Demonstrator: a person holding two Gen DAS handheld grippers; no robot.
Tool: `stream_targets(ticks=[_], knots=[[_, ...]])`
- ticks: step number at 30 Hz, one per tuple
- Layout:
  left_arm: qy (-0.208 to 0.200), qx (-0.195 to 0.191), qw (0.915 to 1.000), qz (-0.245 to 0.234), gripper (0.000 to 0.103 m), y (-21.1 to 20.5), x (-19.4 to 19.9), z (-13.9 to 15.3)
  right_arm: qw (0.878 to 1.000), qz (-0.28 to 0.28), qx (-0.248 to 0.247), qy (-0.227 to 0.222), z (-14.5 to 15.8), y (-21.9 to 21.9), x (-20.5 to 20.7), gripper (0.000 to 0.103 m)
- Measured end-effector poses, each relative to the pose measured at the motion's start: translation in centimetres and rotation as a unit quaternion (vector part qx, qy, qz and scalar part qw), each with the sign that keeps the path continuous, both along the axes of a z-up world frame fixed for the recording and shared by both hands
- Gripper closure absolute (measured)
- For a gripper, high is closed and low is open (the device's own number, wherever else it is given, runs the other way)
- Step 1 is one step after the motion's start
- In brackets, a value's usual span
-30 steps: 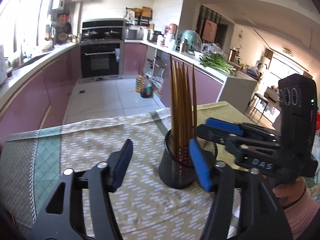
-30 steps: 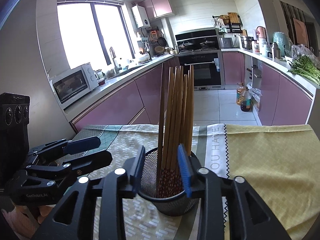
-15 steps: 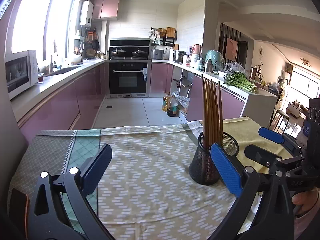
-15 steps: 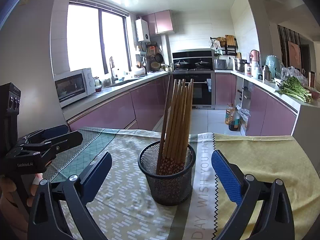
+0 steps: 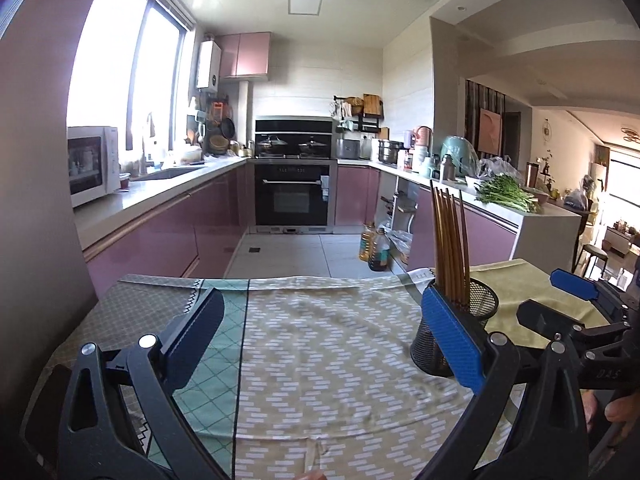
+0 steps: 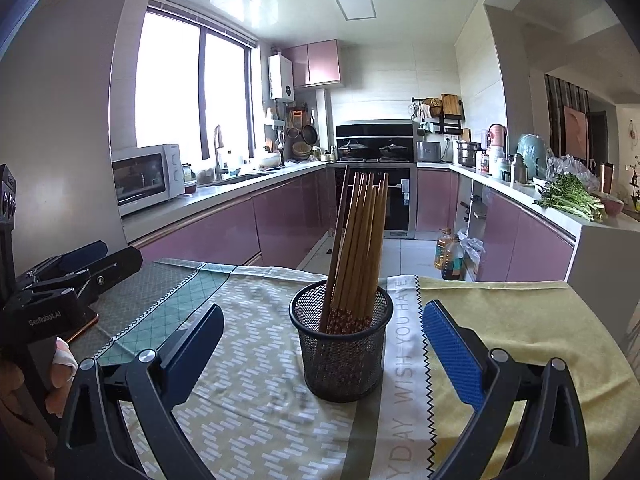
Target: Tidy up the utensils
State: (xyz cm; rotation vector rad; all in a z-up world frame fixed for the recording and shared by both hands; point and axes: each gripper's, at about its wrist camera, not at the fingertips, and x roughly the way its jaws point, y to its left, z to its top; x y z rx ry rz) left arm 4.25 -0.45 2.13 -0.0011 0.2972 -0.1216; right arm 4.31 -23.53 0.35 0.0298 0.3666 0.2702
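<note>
Both tongs, left gripper (image 5: pixel 320 336) and right gripper (image 6: pixel 324 344), gaping empty; brown wooden chopsticks (image 6: pixel 356 248) standing in black mesh cup (image 6: pixel 342 344) ahead of right gripper; looking done.

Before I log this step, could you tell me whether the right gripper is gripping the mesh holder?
No, the right gripper is wide open, its pads clear of the mesh holder and the chopsticks standing in it.

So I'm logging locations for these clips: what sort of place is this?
A home kitchen, most likely: a built-in oven under a hob, a microwave on the counter beside the sink, and pink cabinets all around.
</note>
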Motion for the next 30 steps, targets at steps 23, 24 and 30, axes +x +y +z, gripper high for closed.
stream_targets(ticks=[23,24,30], knots=[[-0.018,0.005,0.9991,0.037,0.006,0.3,-2.8,0.0,0.999,-0.025,0.0,-0.02,0.2,0.3,-1.9,0.006],[-0.018,0.005,0.9991,0.038,0.006,0.4,-2.8,0.0,0.999,-0.025,-0.001,-0.02,0.2,0.4,-1.9,0.006],[-0.022,0.007,0.9989,0.04,0.006,0.5,-3.1,0.0,0.999,-0.029,-0.002,-0.023,0.3,0.5,-2.1,0.006]])
